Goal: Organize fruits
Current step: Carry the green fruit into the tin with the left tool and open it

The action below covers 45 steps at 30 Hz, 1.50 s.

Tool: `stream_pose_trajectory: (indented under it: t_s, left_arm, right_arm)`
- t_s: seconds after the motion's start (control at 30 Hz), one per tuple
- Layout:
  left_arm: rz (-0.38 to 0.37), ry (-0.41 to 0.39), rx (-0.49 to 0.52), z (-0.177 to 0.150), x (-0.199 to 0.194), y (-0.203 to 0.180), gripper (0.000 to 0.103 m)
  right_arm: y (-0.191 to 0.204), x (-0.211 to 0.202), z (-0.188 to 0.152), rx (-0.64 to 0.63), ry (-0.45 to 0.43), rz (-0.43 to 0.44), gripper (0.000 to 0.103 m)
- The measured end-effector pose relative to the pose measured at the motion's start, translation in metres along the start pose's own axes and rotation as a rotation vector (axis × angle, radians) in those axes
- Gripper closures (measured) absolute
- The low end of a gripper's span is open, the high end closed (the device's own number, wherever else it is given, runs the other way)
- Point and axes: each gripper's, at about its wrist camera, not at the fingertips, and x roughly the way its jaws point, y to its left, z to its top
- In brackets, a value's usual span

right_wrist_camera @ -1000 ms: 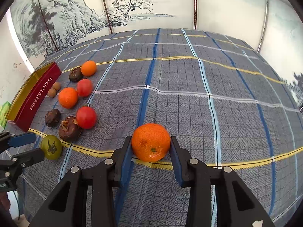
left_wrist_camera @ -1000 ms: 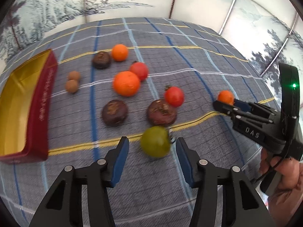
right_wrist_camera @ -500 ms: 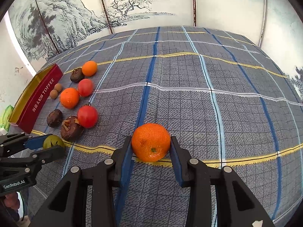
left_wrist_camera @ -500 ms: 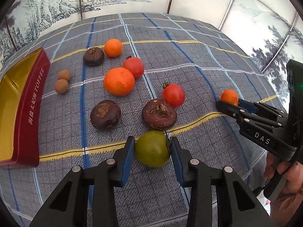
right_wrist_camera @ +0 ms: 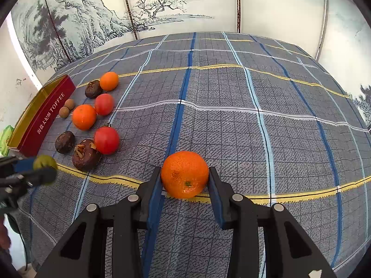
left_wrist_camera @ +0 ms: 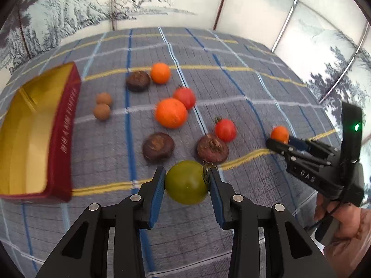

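Your left hand-held gripper [left_wrist_camera: 187, 181] pinches the green tomato [left_wrist_camera: 185, 183], jaws having just closed on it; lift straight, then swing left to the red tin [left_wrist_camera: 62, 139]. Right hand-held gripper [right_wrist_camera: 184, 178] pinches the orange [right_wrist_camera: 184, 174]; keep it steady, squeeze gently.

We see a woven cloth [right_wrist_camera: 231, 125] with a coarse, matt plaid weave covering the bench. The tin box [left_wrist_camera: 34, 139] looks like metal, its inside a glossy gold, its outer wall a satin red. The green tomato [left_wrist_camera: 186, 181] has smooth, faintly shiny skin; the mandarin [right_wrist_camera: 184, 173] is pebbled and glossy. The dark brown fruits [left_wrist_camera: 158, 146] look dull and rough, with cracked tops. Each gripper [right_wrist_camera: 184, 185] appears to be matt black plastic, with blue, rubbery-looking pads [left_wrist_camera: 156, 191] and bright metal screws [left_wrist_camera: 135, 198].
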Motion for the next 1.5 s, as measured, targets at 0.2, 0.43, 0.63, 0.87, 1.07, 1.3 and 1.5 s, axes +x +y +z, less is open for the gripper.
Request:
stream_pose_trajectory:
  t_s: [0.2, 0.43, 0.63, 0.87, 1.07, 1.3, 1.5]
  left_arm:
    - [0.032, -0.069, -0.031, 0.016, -0.03, 0.029, 0.065]
    - [0.193, -0.134, -0.096, 0.033, -0.057, 0.102, 0.065]
    - [0.323, -0.114, -0.177, 0.035, -0.055, 0.176, 0.065]
    - [0.39, -0.036, -0.253, 0.027, -0.032, 0.238, 0.065]
    - [0.4, 0.016, -0.24, 0.017, -0.018, 0.246, 0.064]
    - [0.412, 0.054, -0.22, 0.01, -0.005, 0.243, 0.064]
    - [0.419, 0.058, -0.214, 0.009, -0.003, 0.242, 0.064]
  right_arm:
    - [0.001, 0.0, 0.0, 0.001, 0.0, -0.009, 0.067]
    - [0.004, 0.001, 0.001, -0.007, 0.006, -0.022, 0.067]
    - [0.006, 0.001, 0.001, -0.012, 0.011, -0.033, 0.067]
    - [0.007, -0.001, 0.001, -0.006, 0.007, -0.047, 0.067]
    - [0.01, -0.009, 0.007, -0.014, -0.007, -0.057, 0.067]
    - [0.024, -0.019, 0.02, -0.047, -0.035, -0.051, 0.067]
    - [0.043, -0.018, 0.03, -0.077, -0.036, -0.026, 0.067]
